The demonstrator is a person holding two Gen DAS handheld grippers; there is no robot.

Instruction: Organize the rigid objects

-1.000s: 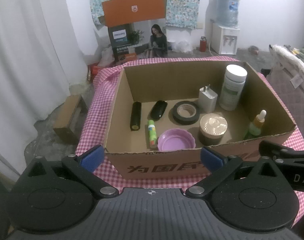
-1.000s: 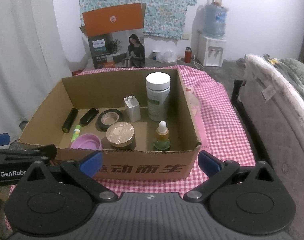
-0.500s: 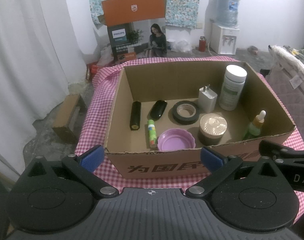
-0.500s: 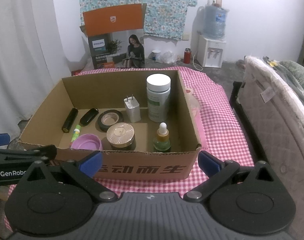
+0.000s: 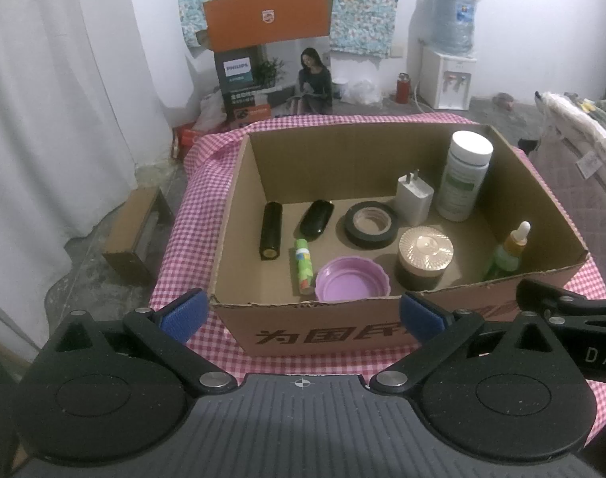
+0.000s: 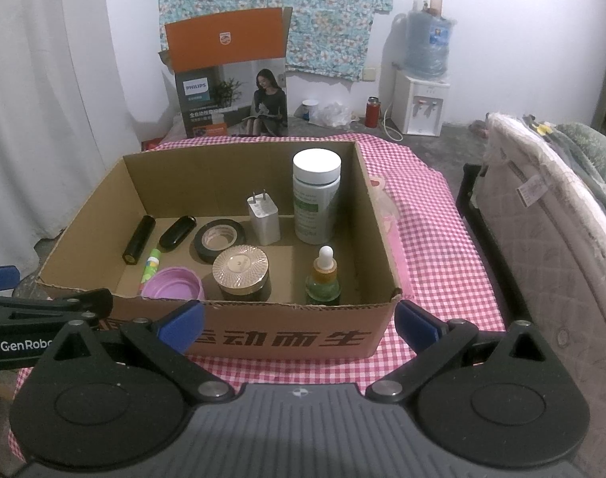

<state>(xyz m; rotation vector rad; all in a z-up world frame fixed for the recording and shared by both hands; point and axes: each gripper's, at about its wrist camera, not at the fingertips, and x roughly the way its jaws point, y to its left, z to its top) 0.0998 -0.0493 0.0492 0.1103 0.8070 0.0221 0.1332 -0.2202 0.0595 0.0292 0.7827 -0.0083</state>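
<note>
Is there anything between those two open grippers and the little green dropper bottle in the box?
Yes: the cardboard box's near wall stands between both grippers, left gripper and right gripper, and the green dropper bottle, which sits just behind it. From above, nothing visible covers the bottle.

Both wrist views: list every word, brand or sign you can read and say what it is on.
"PHILIPS": dark panel of the appliance box behind the table; a small logo sits on its orange flap, unreadable.
"GenRobo", cut off: arm of the left tongs in the right view.
"DA", cut off: arm of the right tongs in the left view.
"动而生": front of the cardboard box.
White bottle label: too small to read.
</note>
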